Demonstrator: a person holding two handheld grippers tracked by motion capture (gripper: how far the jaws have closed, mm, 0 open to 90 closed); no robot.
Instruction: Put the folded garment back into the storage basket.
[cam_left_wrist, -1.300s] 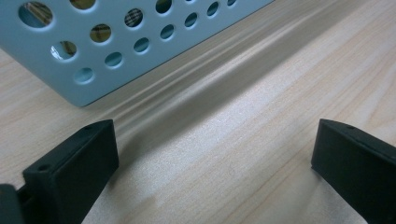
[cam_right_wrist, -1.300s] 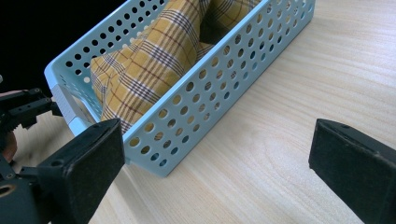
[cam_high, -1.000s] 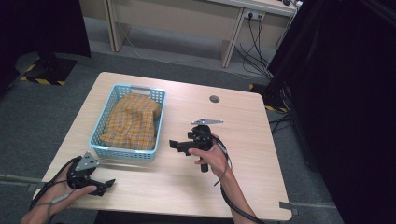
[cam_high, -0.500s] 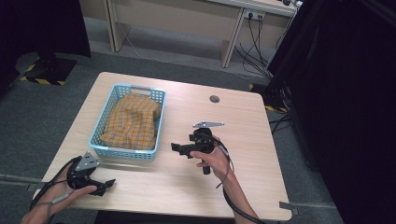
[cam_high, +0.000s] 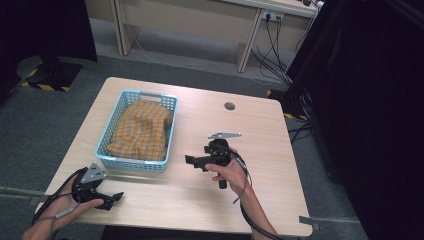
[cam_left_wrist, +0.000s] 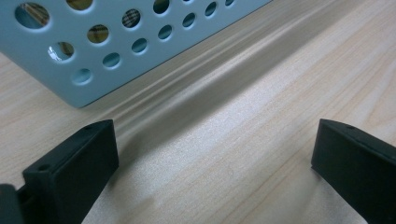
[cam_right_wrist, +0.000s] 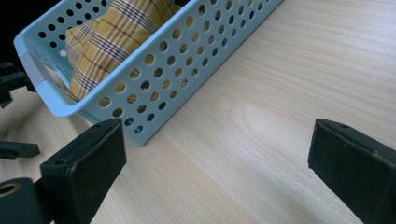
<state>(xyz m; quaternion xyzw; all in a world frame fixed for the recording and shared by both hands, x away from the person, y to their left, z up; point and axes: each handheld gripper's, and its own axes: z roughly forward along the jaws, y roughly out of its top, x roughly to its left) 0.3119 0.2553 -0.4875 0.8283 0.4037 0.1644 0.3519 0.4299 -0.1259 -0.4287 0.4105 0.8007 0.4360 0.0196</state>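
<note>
— While my right gripper (cam_high: 194, 161) hangs with its jaws spread wide and nothing between them, where should I take it?

— Outward from those jaws there's bare table (cam_high: 260, 130), then the long perforated wall of the blue basket (cam_high: 134, 164). The yellow plaid cloth (cam_high: 141, 130) lies folded inside it, heaped against the walls. That's what I'd go for.

— And my left gripper (cam_high: 111, 198)?

— I have it low at the near edge of the table, jaws wide too, empty, with the basket's near corner (cam_left_wrist: 70, 51) just beyond them. I'd use it to steady that corner.

— How do I do the reach well?

— Lift the right gripper over the rim rather than pushing at the wall; I judge the light basket would slide. Come down on a raised fold, keep the jaws wide until one fingertip is under a layer, then close. Pinching the flat top would likely slip.
</note>
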